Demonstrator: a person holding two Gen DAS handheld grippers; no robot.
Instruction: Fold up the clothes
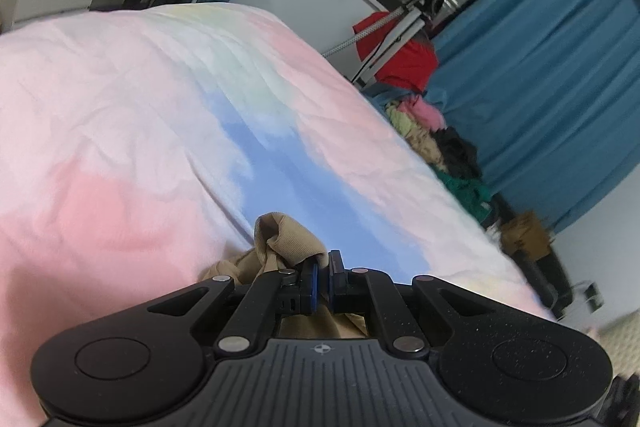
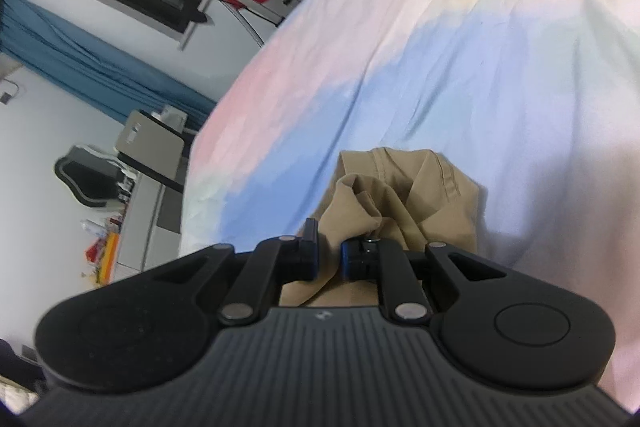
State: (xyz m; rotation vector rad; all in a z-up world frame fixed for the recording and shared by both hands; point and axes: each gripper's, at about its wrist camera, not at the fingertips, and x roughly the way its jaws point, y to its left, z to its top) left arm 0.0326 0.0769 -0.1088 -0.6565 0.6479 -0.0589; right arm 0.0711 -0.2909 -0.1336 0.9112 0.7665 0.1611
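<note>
Tan garment [image 2: 404, 203] bunched low centre in both views, over the pastel bedsheet [image 2: 460, 59]. Right gripper [image 2: 329, 251] pinches a fold of it; left gripper [image 1: 322, 269] clamped nearly closed on another fold. Clothes pile [image 1: 436, 135] at the bed's far edge, blue curtain [image 1: 560, 75] behind.

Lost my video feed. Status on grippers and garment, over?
Left gripper shut on tan garment. Right gripper also pinching it, cloth bunched between its pads. Garment over pastel bedsheet. Nothing in the way; clothes pile at far edge.
</note>
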